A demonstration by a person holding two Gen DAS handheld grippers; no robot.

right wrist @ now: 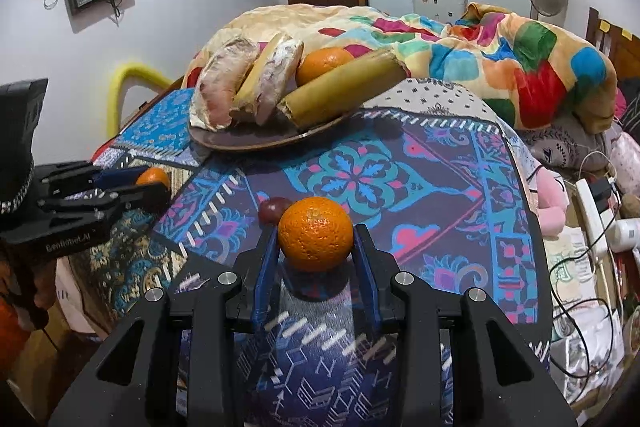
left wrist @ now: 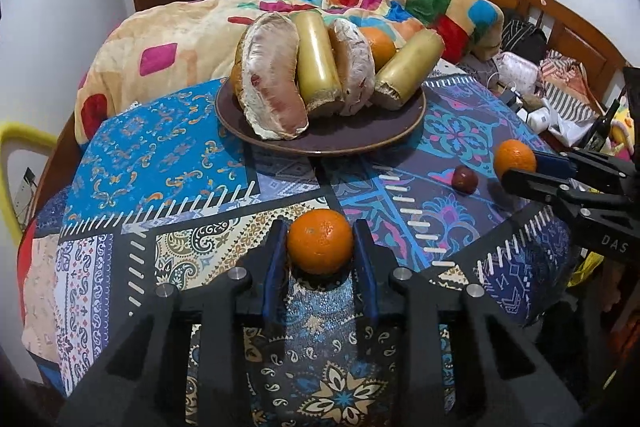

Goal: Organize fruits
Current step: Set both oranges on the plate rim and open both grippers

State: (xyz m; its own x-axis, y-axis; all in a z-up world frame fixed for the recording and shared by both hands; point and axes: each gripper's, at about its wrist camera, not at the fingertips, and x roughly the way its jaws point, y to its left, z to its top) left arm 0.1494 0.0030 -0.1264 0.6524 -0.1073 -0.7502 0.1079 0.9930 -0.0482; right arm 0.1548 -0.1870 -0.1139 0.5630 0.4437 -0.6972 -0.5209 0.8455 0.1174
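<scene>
left gripper (left wrist: 320, 241) clasps an orange (left wrist: 320, 242) between its blue pads, low on the patterned cloth (left wrist: 168, 163); right gripper (right wrist: 315, 241) likewise grips a second orange (right wrist: 315, 239). both fruits are round, so no long axis matters. the brown plate (left wrist: 320, 143) lies at twelve o'clock from the left gripper and at about eleven o'clock from the right; the left hand seems nearer. it already bears pomelo segments (left wrist: 276, 79), sugarcane lengths (left wrist: 316, 61) and another orange (left wrist: 380, 47), leaving bare rim in front. a small dark red fruit (right wrist: 274, 210) sits at eleven o'clock just beyond the right-hand orange, possibly in the path.
</scene>
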